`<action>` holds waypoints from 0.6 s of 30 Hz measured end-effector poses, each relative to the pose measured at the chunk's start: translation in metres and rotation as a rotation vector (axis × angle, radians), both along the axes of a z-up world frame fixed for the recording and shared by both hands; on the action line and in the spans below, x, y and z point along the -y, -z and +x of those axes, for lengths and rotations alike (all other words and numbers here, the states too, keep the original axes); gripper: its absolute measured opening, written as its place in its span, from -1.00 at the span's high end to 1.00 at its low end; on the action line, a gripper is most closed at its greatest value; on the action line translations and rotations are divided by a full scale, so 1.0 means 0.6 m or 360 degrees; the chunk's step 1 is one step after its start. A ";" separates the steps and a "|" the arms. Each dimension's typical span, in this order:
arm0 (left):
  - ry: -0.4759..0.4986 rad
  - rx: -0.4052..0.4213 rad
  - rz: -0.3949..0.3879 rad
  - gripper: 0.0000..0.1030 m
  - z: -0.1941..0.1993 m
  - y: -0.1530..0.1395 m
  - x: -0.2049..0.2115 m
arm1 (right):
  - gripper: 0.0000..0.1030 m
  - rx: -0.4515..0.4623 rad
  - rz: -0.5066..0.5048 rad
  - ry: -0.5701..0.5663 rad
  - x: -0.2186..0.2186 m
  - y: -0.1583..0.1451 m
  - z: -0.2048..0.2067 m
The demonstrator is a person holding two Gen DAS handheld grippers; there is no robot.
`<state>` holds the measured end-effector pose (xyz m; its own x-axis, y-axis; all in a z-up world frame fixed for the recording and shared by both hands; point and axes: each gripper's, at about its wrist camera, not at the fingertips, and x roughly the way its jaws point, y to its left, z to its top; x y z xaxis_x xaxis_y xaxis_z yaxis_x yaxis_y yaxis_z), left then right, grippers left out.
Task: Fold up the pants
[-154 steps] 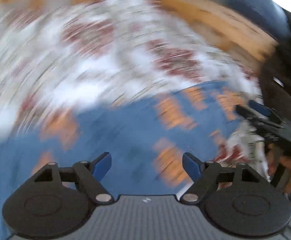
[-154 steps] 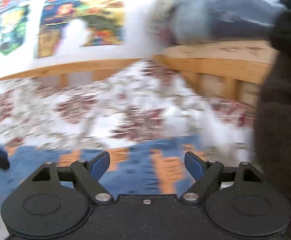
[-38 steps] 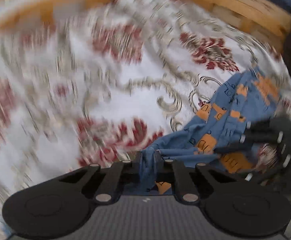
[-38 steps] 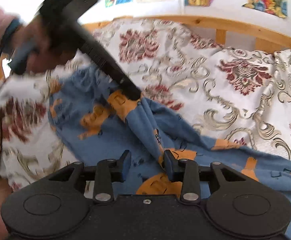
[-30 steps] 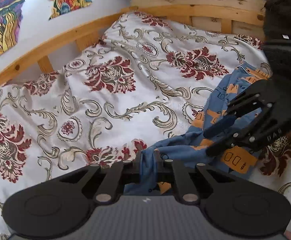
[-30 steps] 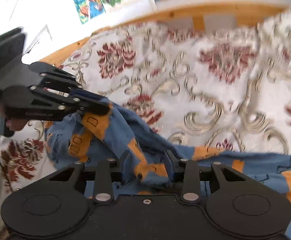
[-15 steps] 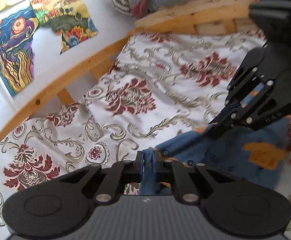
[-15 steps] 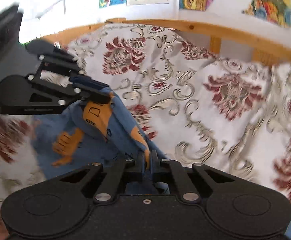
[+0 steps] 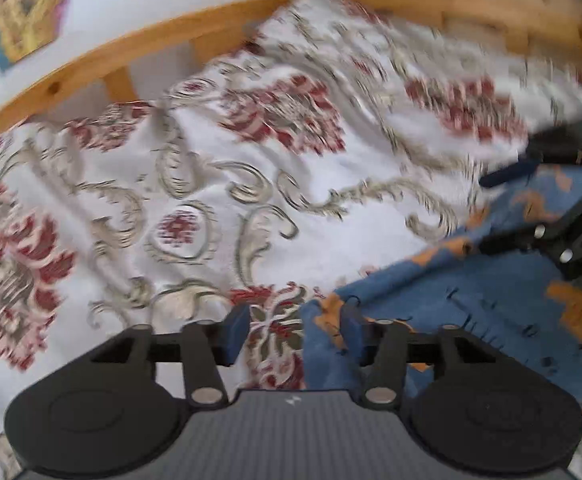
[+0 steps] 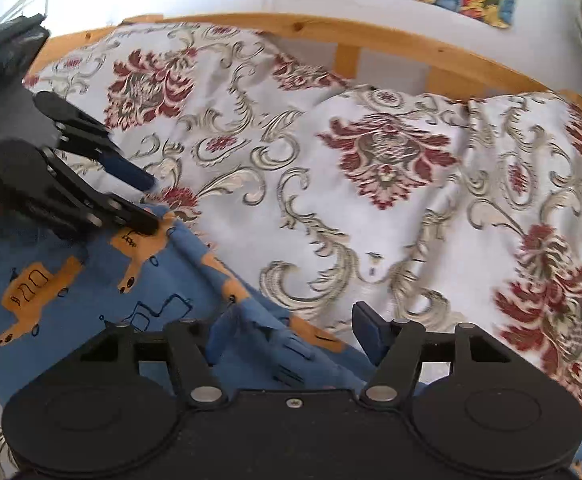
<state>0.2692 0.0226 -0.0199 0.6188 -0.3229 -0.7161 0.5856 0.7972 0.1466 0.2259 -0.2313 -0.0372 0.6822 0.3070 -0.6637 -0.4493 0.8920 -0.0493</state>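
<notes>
The blue pants (image 10: 91, 304) with orange llamas lie spread on the flowered bedspread (image 10: 371, 200) of the wooden-framed bed (image 10: 371, 40). Both grippers hover over the fabric's edge: the left gripper (image 9: 295, 334) has its jaws spread, and the right gripper (image 10: 291, 334) likewise, holding nothing.

Blue pants (image 10: 91, 292) with orange prints lie creased on the floral bedspread (image 10: 371, 200).
</notes>
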 end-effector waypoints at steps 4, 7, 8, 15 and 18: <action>-0.0009 -0.0070 0.0017 -0.36 -0.014 -0.050 -0.070 | -0.38 -0.0078 0.0116 -0.0058 0.013 -0.010 0.009; -0.0058 -0.0212 0.0127 -0.36 -0.007 -0.058 -0.121 | -0.44 -0.0147 0.0210 -0.0243 -0.010 -0.018 0.033; -0.0086 -0.0279 0.0137 -0.36 -0.002 -0.054 -0.139 | -0.45 -0.0170 0.0237 -0.0315 -0.023 -0.021 0.045; -0.0232 -0.0559 0.0040 -0.28 0.018 -0.018 -0.203 | -0.45 -0.0527 0.0387 -0.0603 -0.118 0.002 0.171; -0.0206 -0.0532 0.0109 -0.18 0.009 -0.010 -0.196 | -0.28 -0.0697 0.0448 -0.0595 -0.138 0.028 0.210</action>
